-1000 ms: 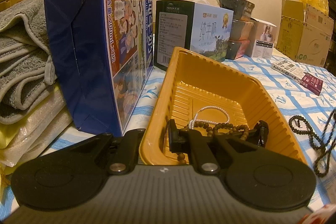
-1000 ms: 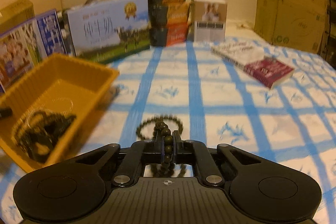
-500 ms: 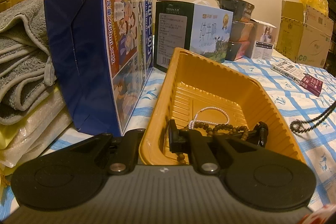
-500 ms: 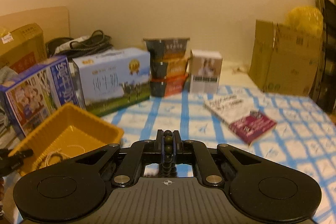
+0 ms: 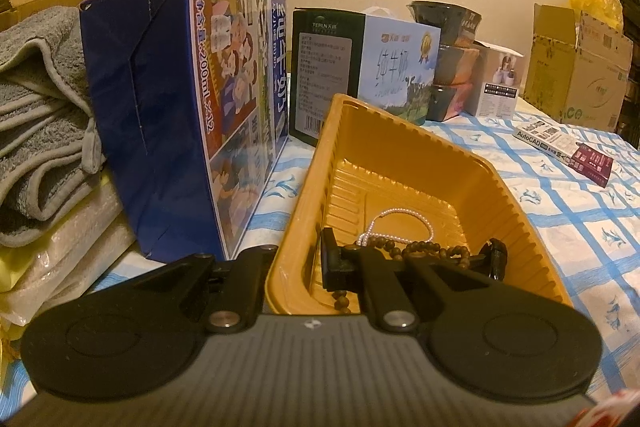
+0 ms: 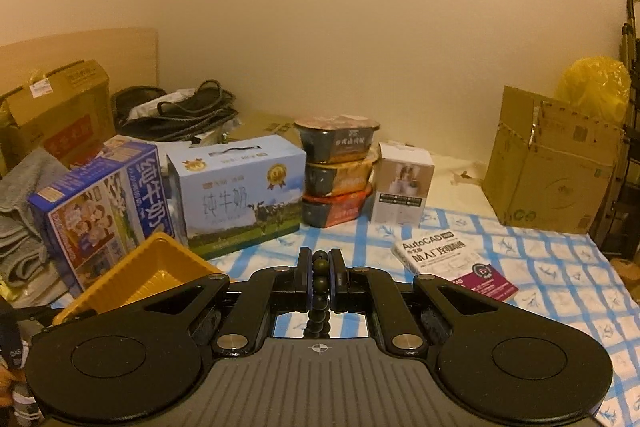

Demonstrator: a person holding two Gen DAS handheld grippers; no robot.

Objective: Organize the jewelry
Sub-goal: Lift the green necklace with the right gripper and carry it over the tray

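Holding one dark bead strand (image 6: 321,283), right gripper (image 6: 321,277) clamps; left gripper (image 5: 412,259) gapes over one yellow tray (image 5: 516,211) containing two strands.

The dark bead strand (image 6: 321,291) runs down behind the right hand-held gripper (image 6: 321,267) (end hidden).

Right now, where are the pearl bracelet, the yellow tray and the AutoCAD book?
pearl bracelet (image 5: 400,215): left wrist view, its far arc.
yellow tray (image 5: 416,137): left wrist view, far rim.
AutoCAD book (image 6: 444,254): right wrist view, white cover.

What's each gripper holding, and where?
Right gripper: shut on a dark green round-bead bracelet, pinching a short run of beads. Left gripper: open inside the orange plastic tray, holding nothing.
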